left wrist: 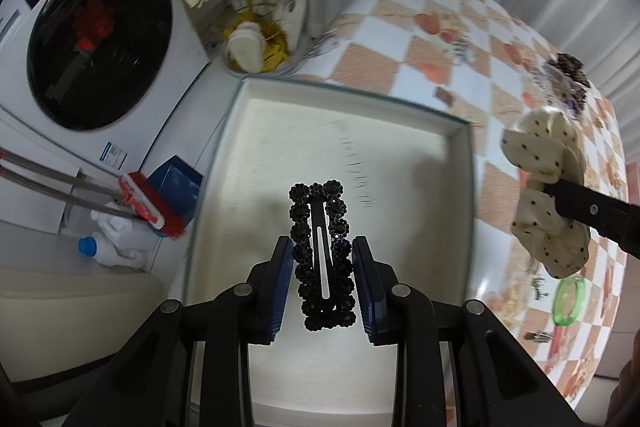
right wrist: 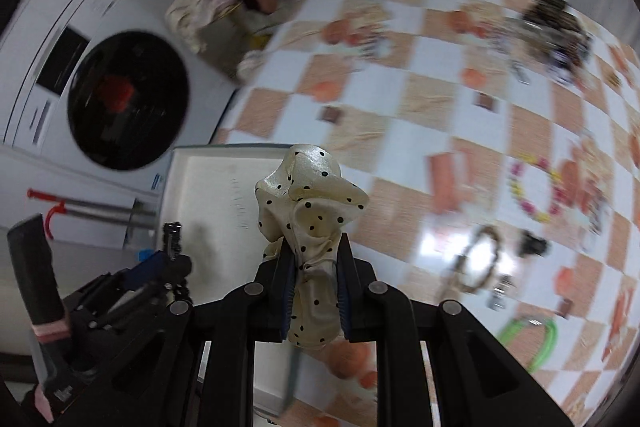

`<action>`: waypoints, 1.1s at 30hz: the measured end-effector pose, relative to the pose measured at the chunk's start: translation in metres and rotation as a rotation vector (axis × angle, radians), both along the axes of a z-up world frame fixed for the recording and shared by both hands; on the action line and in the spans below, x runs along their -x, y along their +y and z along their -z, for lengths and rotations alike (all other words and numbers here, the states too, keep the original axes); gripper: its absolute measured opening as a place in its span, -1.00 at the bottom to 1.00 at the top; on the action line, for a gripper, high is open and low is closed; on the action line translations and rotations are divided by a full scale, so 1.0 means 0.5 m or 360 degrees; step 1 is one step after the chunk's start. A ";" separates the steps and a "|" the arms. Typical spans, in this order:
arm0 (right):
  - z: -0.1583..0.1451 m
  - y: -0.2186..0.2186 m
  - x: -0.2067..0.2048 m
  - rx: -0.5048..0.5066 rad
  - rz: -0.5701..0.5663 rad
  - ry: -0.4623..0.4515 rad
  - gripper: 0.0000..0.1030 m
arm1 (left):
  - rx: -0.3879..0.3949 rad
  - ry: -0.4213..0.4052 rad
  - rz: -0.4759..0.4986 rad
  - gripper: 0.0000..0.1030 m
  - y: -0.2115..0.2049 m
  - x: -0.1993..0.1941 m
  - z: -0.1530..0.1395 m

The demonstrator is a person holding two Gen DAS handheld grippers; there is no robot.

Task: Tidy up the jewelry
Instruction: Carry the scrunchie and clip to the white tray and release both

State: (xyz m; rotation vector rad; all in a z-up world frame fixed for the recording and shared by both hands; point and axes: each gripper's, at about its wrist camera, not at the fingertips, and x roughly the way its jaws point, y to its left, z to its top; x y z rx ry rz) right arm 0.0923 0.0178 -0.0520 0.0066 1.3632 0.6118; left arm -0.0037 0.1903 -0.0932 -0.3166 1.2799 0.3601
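Both grippers loaded, tray below.

L gripper (left wrist: 323, 267) fingers closed on black clip (left wrist: 322, 255), long axis running fwd along fingers, hanging over tray (left wrist: 460, 163) near its middle at tabletop's left edge. R gripper (right wrist: 316, 291) fingers clamp dotted scrunchie (right wrist: 310, 227), just right of tray's right rim. L nearer; likely drops first.

Right wrist view: motion blur is smearing the tablecloth (right wrist: 420, 99), so I am not resolving the dark pile (right wrist: 556, 23) at upper right or the small clips near the green bangle (right wrist: 536, 343). Left wrist view: the right gripper (left wrist: 560, 199) is running off the right edge; the scrunchie (left wrist: 548, 187) is hiding its fingertips.
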 end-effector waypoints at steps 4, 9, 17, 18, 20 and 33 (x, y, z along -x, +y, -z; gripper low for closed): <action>0.025 0.072 0.004 0.0004 -0.0076 0.0028 -0.62 | -0.0025 0.0018 -0.0020 -0.31 0.023 0.004 0.027; 0.066 0.125 -0.006 0.0024 -0.0091 0.0087 -0.62 | -0.0068 0.0032 -0.0009 -0.31 0.028 0.002 0.053; 0.133 0.166 -0.019 0.0099 -0.0106 0.0145 -0.58 | -0.0119 0.0077 0.0027 -0.30 0.023 -0.002 0.087; 0.140 0.168 -0.020 0.0109 -0.0108 0.0151 -0.55 | -0.0122 0.0084 0.0028 -0.30 0.023 -0.002 0.089; 0.152 0.171 -0.020 0.0128 -0.0116 0.0161 -0.55 | -0.0123 0.0104 0.0032 -0.30 0.023 0.001 0.096; 0.156 0.174 -0.037 0.0118 -0.0133 0.0179 0.25 | -0.0200 0.0112 0.0021 0.72 0.019 0.016 0.091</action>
